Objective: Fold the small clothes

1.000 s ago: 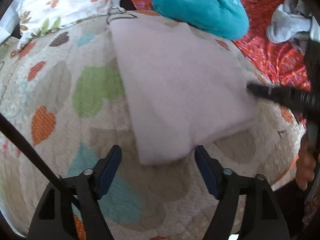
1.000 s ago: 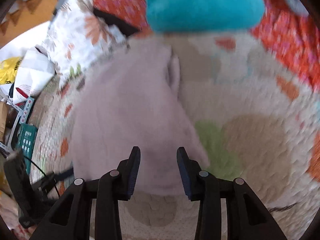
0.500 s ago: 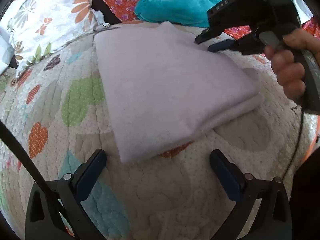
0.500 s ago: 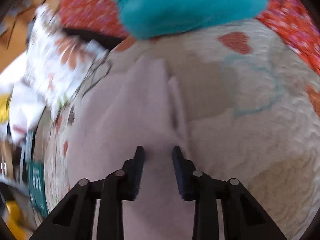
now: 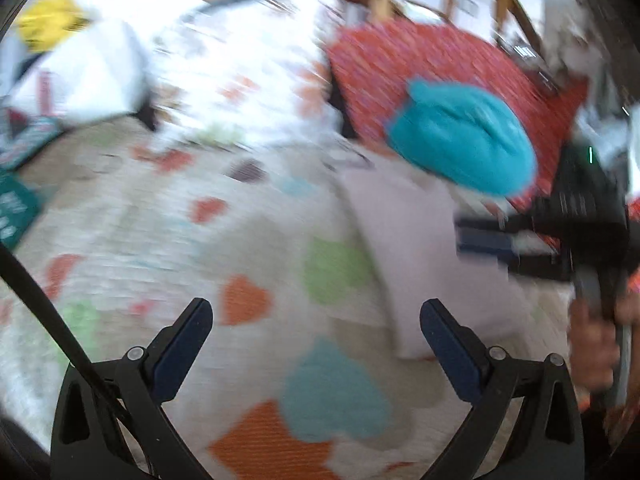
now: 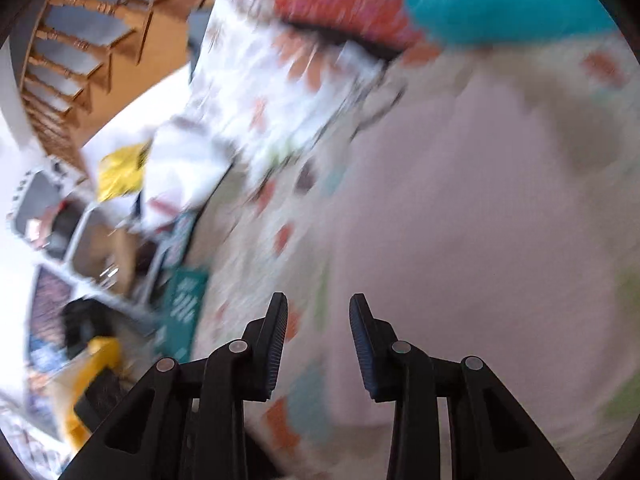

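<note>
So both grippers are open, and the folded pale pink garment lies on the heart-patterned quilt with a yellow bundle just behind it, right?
Not quite: the bundle behind the folded pale pink garment is teal, not yellow, as the left wrist view shows. The rest holds: the left gripper and right gripper are open, and the garment lies on the heart-patterned quilt.

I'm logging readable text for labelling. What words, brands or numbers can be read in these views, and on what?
None can be read; both views are motion-blurred.
Teal box beside the quilt: white lettering, too blurred to read.
Teal cloth: no print legible.
Right gripper: no marking legible.
Yellow bag: no text legible.
</note>
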`<state>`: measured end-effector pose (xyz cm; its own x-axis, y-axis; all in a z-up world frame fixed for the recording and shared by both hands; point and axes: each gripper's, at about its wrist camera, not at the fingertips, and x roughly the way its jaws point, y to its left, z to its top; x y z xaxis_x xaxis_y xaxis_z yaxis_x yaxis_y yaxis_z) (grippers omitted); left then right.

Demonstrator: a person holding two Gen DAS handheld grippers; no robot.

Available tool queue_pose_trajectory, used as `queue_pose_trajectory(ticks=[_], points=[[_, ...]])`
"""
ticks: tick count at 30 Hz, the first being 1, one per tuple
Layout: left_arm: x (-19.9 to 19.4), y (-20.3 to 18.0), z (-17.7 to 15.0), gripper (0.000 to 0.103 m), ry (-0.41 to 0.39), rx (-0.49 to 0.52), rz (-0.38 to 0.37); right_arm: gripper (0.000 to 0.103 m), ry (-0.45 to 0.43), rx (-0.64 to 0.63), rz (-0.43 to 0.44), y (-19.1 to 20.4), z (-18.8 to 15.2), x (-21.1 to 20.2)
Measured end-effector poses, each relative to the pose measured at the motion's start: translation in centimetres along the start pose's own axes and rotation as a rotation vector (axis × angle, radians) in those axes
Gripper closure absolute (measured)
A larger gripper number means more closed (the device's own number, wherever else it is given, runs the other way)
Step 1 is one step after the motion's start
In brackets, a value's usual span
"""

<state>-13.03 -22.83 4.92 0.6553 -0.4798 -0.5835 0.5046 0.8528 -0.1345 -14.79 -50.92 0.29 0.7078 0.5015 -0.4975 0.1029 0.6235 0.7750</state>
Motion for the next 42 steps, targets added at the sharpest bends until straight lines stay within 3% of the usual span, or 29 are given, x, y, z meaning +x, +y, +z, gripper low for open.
queue_pose_trajectory(ticks=[2, 4, 6, 11, 13, 16, 20, 22, 26, 34, 37, 42], points=[[-1.5, 1.1, -0.6, 0.0, -0.045, -0.031, 0.076, 0.063, 0.104, 0.032, 0.056, -0.4, -1.3, 2.8], [-2.2, 1.8, -0.8, 0.0, -0.072, -0.045, 0.132, 0.058, 0.184, 0.066, -0.009, -1.2, -3.4, 5.2], [-3.2, 2.2, -0.9, 0.0, -0.111, -0.045, 0.188, 0.058, 0.209, 0.07, -0.041, -1.6, -5.2, 5.8], [-5.7, 1.6, -1.1, 0.0, -0.255, 0.026, 0.281, 0.051, 0.251, -0.054, -0.099, 0.9, -9.4, 3.8], [-6.1, 0.8, -0.9, 0.0, -0.279, 0.067, 0.271, 0.051, 0.219, -0.109, -0.169, 1.4, -10.7, 2.8], [-6.3, -0.7, -1.0, 0.0, -0.275, 0.118, 0.228, 0.051, 0.104, -0.175, -0.27, 2.3, -11.4, -0.4], [-5.5, -2.6, -1.8, 0.0, -0.179, 0.155, 0.134, 0.038, -0.134, -0.175, -0.435, 1.8, -11.8, -7.4], [-5.0, -3.5, -2.4, 0.0, -0.112, 0.156, 0.102, 0.037, -0.212, -0.161, -0.531, 0.8, -12.4, -9.7], [-2.8, -5.2, -4.4, 0.0, 0.056, 0.171, 0.075, 0.037, -0.238, -0.133, -0.704, -1.0, -13.3, -11.3], [2.4, -6.3, -7.0, 0.0, 0.256, 0.166, 0.125, 0.037, -0.205, -0.114, -0.744, -2.5, -12.7, -10.0], [4.1, -5.9, -7.8, 0.0, 0.336, 0.134, 0.132, 0.037, -0.211, -0.083, -0.71, -3.1, -12.9, -10.9], [4.7, -4.9, -8.0, 0.0, 0.353, 0.05, 0.098, 0.036, -0.213, -0.053, -0.687, -3.2, -12.7, -10.7]])
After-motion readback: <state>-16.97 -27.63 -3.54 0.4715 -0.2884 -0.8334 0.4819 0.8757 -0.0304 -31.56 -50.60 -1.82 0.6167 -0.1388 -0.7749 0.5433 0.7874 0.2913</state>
